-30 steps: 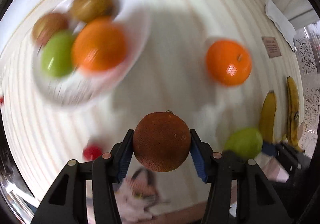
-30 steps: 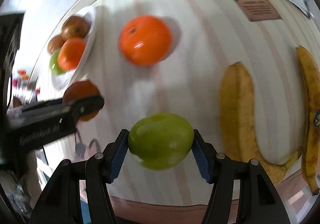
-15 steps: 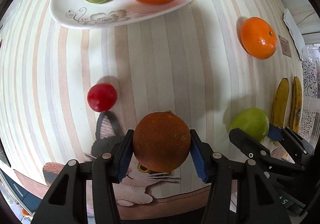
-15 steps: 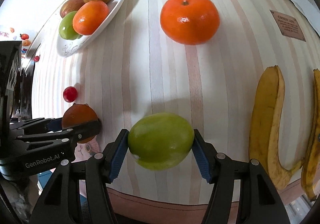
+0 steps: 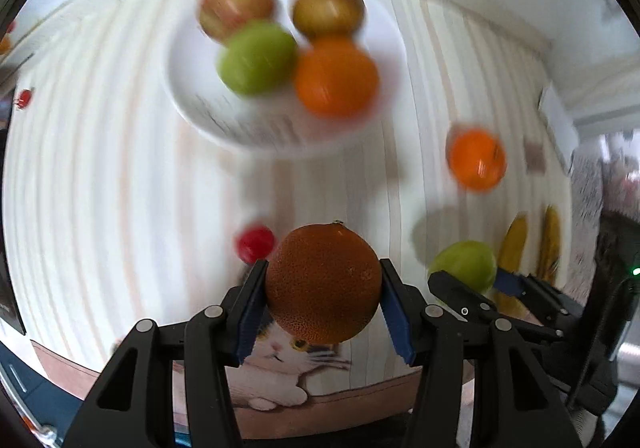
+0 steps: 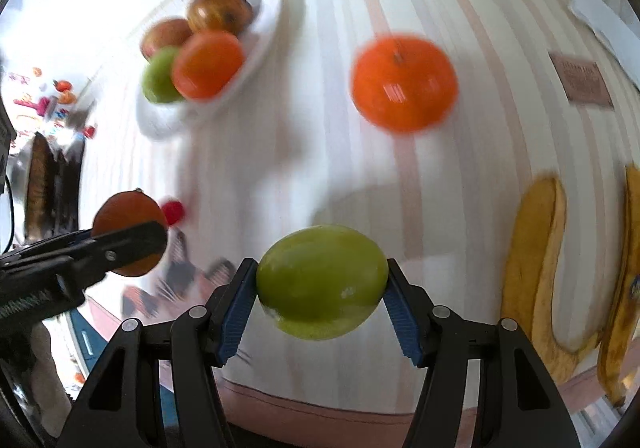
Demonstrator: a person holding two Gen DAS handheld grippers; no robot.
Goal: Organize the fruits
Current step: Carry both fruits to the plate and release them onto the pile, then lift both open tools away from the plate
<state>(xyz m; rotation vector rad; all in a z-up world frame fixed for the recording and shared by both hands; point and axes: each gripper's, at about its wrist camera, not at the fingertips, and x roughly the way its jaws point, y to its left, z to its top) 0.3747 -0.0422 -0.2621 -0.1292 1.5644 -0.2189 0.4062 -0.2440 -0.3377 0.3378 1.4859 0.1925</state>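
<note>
Fruit count: four are sitting on the white plate (image 5: 192, 96) (two brownish apples, one green, one orange), plus one loose orange (image 6: 404, 82), one small red fruit (image 5: 255, 243) and two bananas (image 6: 534, 272) lying on the striped tablecloth (image 6: 480, 168), long axes running away from the camera. The left gripper (image 5: 322, 284) is clamping a dark russet orange (image 5: 323, 282), stem nub pointing up. The right gripper (image 6: 320, 284) is squeezing a green apple (image 6: 322, 282), wider side to side, hanging above the cloth
</note>
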